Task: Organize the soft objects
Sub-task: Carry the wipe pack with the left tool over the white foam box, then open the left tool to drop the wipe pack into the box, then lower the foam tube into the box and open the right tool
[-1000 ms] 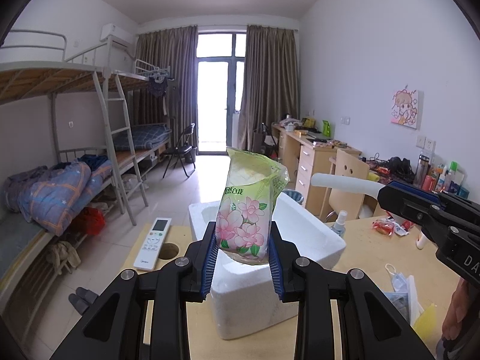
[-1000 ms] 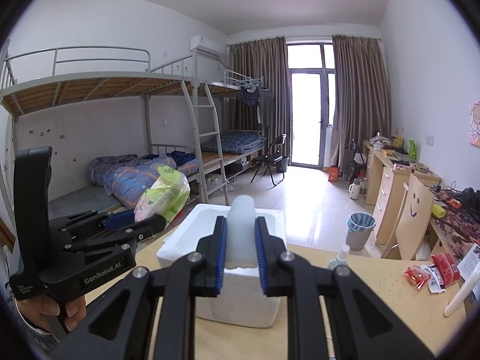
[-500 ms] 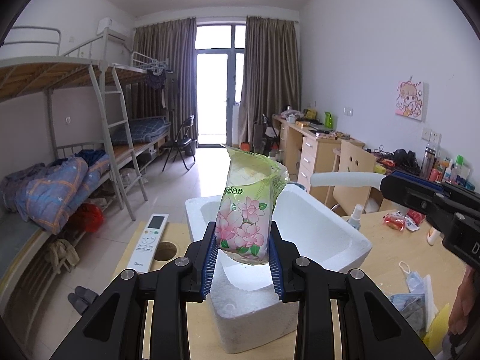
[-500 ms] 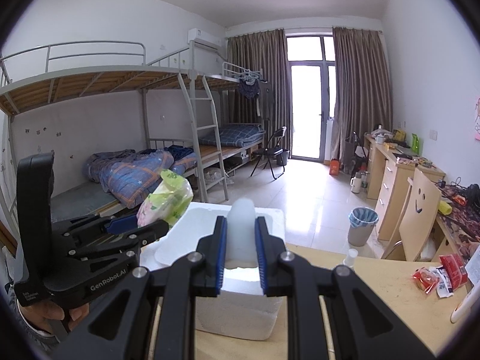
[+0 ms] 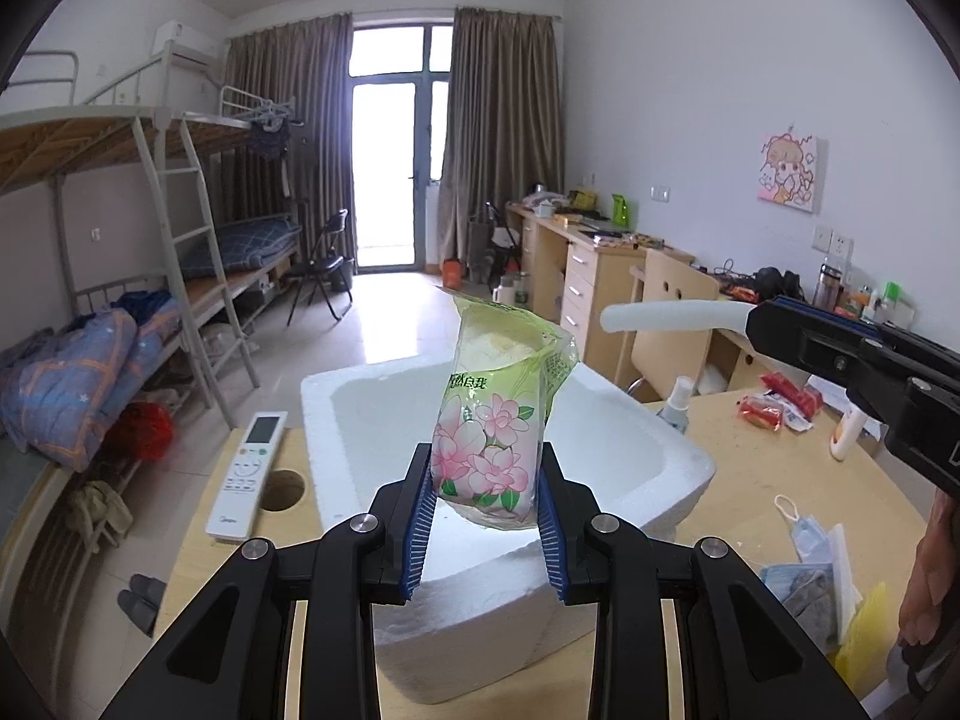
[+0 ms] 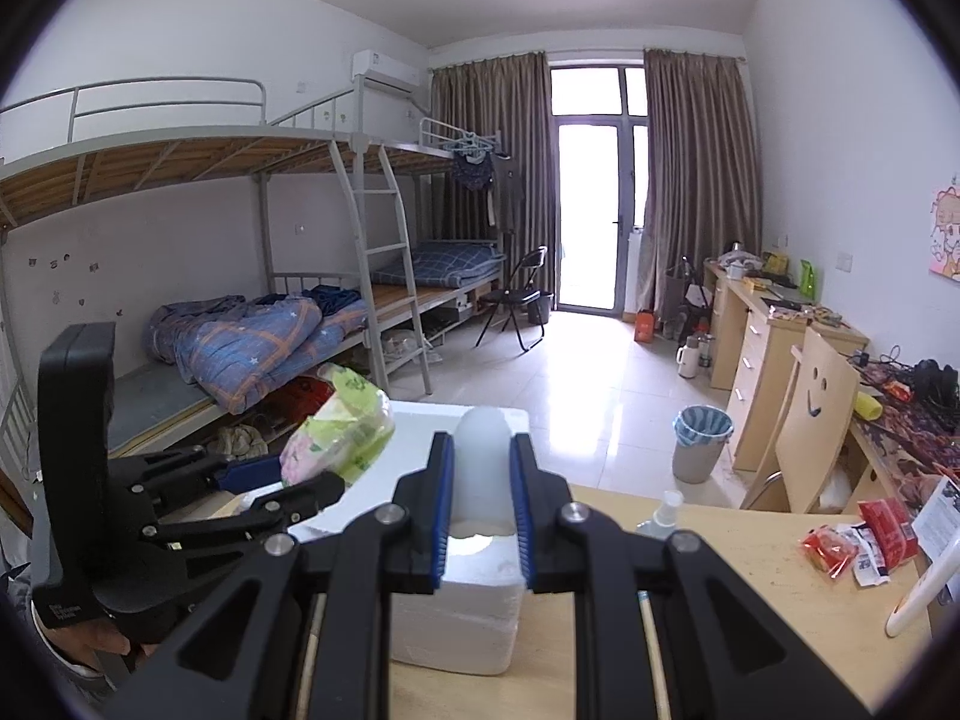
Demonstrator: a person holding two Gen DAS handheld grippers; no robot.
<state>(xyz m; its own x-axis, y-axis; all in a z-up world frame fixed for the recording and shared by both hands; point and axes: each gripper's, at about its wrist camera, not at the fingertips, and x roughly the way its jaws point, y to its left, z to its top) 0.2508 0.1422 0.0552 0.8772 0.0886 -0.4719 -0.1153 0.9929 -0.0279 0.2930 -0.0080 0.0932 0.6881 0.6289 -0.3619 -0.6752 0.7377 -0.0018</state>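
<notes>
Left gripper (image 5: 485,507), fingers closed on the floral tissue pack (image 5: 501,420), holds it upright at frame centre, directly above the open foam box (image 5: 690,468) on the desk (image 5: 750,468). Right gripper (image 6: 483,507) pinches a white soft tube (image 6: 482,468), long axis pointing forward over the same box.

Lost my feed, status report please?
Left tongs shut on flowered tissue pack, above foam box. Right tongs shut on white soft tube. Nothing blocking the box.

The foam box (image 5: 612,438) sits on the table (image 5: 750,468) — remote (image 5: 246,474) to its left, spray bottle (image 5: 675,405) at its far right, face masks (image 5: 807,546) near right.
</notes>
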